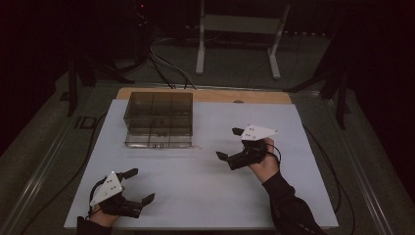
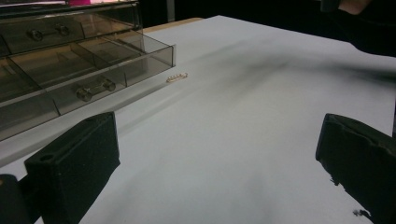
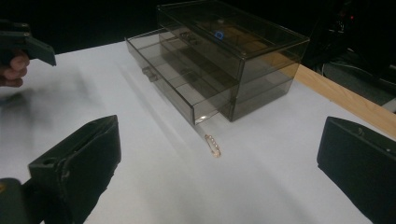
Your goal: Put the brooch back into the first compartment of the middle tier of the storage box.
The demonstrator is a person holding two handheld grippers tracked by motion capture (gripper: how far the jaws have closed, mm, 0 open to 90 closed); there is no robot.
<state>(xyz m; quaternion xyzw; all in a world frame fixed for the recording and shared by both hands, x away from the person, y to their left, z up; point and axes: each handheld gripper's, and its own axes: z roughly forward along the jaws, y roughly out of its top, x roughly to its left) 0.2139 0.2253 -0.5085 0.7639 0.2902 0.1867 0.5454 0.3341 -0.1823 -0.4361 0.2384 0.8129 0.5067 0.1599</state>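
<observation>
On the white surface (image 1: 205,186), just in front of the open bottom drawer (image 3: 177,88) of a smoky clear drawer box (image 1: 159,120), lies a small gold hair clip (image 3: 213,145), set with tiny beads, flat and touching nothing. Right gripper (image 1: 235,147) sits nearest, aimed toward the clip, fingers spread wide and empty. Left gripper (image 1: 134,188) hovers low near the front edge, well apart from the box, fingers likewise spread and empty. Judged step: pick up the clip and place it in the drawer. Advice: the clip is thin and flat, so bring the right fingers down across its narrow width, tips touching the surface, and close slowly to keep it from skidding. Contents: the open drawer is divided into compartments; those visible look empty. Upper drawers closed; contents cannot be told through the tinted walls.
</observation>
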